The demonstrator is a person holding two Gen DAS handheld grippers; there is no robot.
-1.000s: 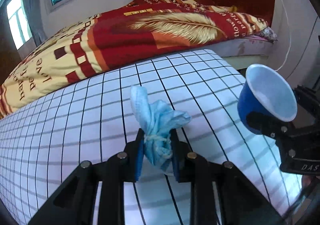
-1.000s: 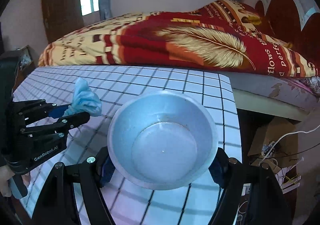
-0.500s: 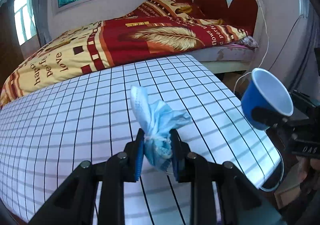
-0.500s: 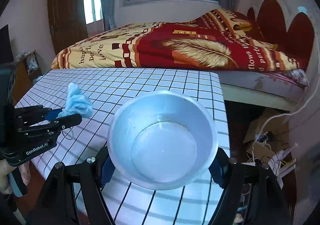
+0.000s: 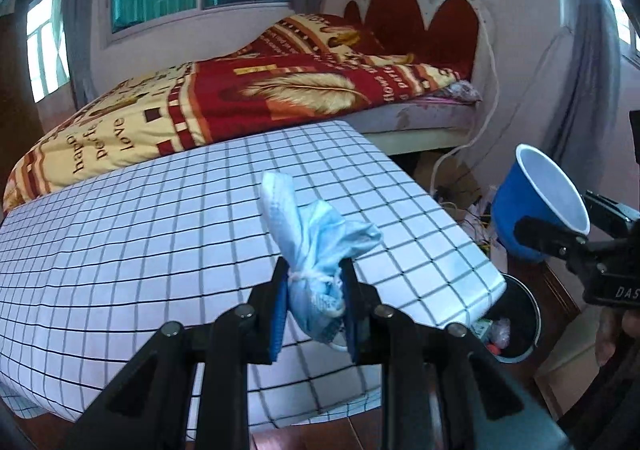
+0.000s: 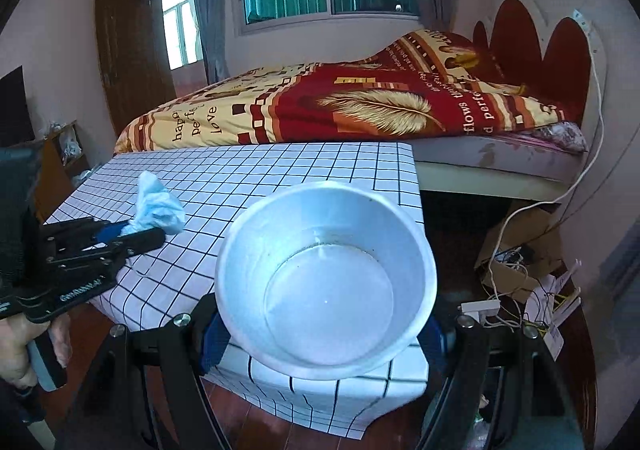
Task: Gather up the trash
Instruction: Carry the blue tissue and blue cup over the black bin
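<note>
My left gripper (image 5: 315, 304) is shut on a crumpled light-blue face mask (image 5: 316, 246) and holds it in the air above the checked table (image 5: 160, 230). It also shows in the right wrist view (image 6: 132, 236), with the mask (image 6: 158, 205) sticking up from it. My right gripper (image 6: 324, 330) is shut on a blue paper cup (image 6: 326, 286), white inside, empty, mouth facing the camera. In the left wrist view the cup (image 5: 536, 201) hangs beyond the table's right end, above a dark round bin (image 5: 514, 324) on the floor with trash in it.
A bed with a red and yellow blanket (image 5: 240, 101) runs behind the table. A cardboard box and tangled cables (image 6: 520, 250) lie on the floor at the right, by the wall. A wooden door (image 6: 128, 61) stands at the back left.
Both grippers have pulled back and risen from the table with their loads. More of the table, its right end, the floor and the bin have come into view.
</note>
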